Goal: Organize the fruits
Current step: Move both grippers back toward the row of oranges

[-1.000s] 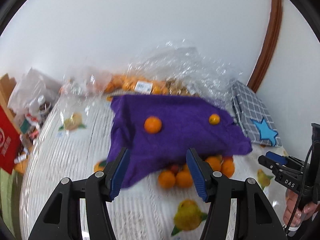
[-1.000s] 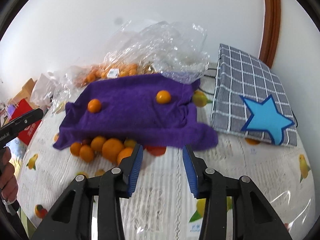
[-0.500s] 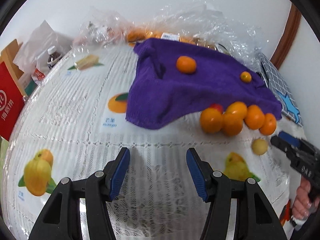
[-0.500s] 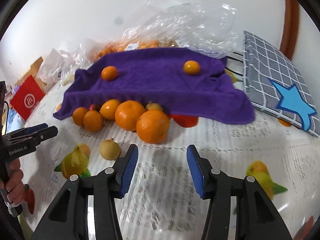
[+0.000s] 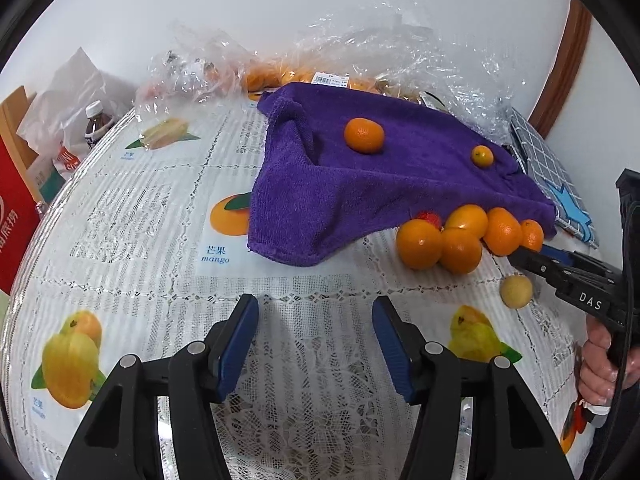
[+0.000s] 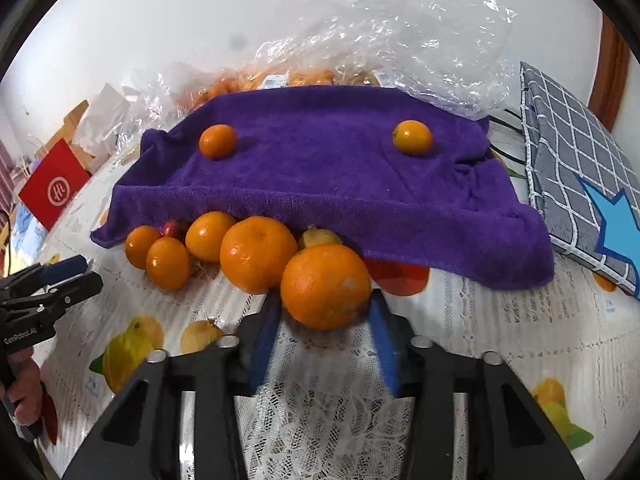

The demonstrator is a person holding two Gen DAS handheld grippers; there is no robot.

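A purple towel point(image 6: 320, 168) lies on the table with two small oranges point(image 6: 218, 141) point(image 6: 413, 137) on top. Several oranges point(image 6: 168, 262) cluster at its front edge, with a red fruit point(image 6: 400, 280) half under it. My right gripper point(image 6: 324, 308) is closing on the nearest big orange point(image 6: 325, 286), and its blue pads point(image 6: 266, 332) touch the orange's sides. My left gripper point(image 5: 316, 320) hangs open over bare tablecloth with nothing between its fingers. A small yellowish fruit point(image 5: 516, 291) lies apart from the cluster.
Clear plastic bags point(image 6: 400, 40) holding more oranges lie behind the towel. A grey checked pouch with a blue star point(image 6: 580, 176) sits at the right. A red box point(image 5: 12, 216) and a bottle point(image 5: 96, 122) stand at the left edge. The tablecloth point(image 5: 132, 216) carries printed fruit pictures.
Both grippers have sunk toward the table and moved closer to the fruit. The right gripper has reached the big orange, and its jaws have narrowed around it.
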